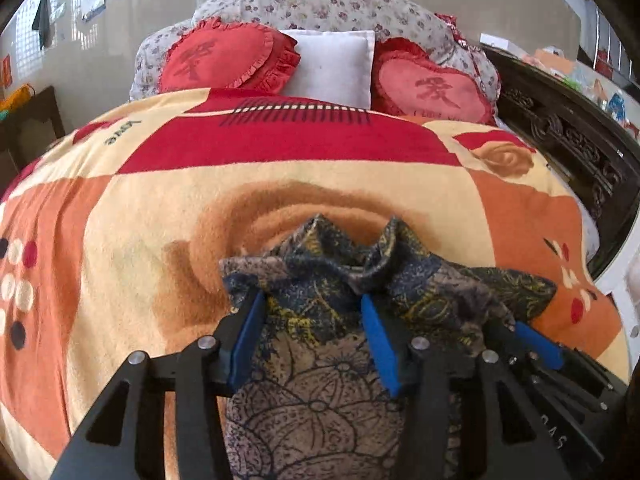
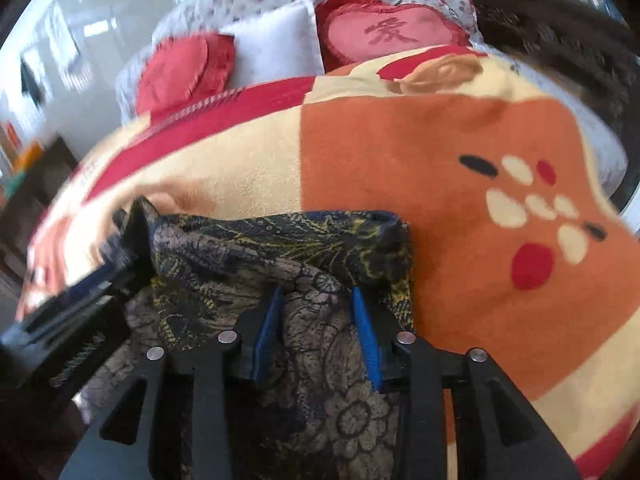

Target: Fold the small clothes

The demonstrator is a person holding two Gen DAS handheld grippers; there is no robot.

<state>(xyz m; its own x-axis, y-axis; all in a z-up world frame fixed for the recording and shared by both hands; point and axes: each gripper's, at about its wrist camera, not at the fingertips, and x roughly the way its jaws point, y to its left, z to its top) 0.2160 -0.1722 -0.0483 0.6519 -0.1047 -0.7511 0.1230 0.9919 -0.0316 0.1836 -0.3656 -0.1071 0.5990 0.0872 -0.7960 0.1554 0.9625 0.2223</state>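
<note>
A small garment with a dark blue, yellow and brown floral print (image 1: 320,320) lies bunched on the blanket, close in front of both grippers; it also shows in the right wrist view (image 2: 280,264). My left gripper (image 1: 312,304) has its blue-padded fingers spread apart, with cloth lying between them. My right gripper (image 2: 318,300) also has its fingers apart over the cloth, near the garment's right edge. The right gripper's blue pad shows at the garment's right side in the left wrist view (image 1: 536,344). The left gripper appears blurred at the left in the right wrist view (image 2: 100,276).
The bed is covered by an orange, cream and red blanket (image 1: 280,184). Two red heart cushions (image 1: 228,60) and a white pillow (image 1: 332,64) lie at the head. A dark carved wooden frame (image 1: 568,140) runs along the right side.
</note>
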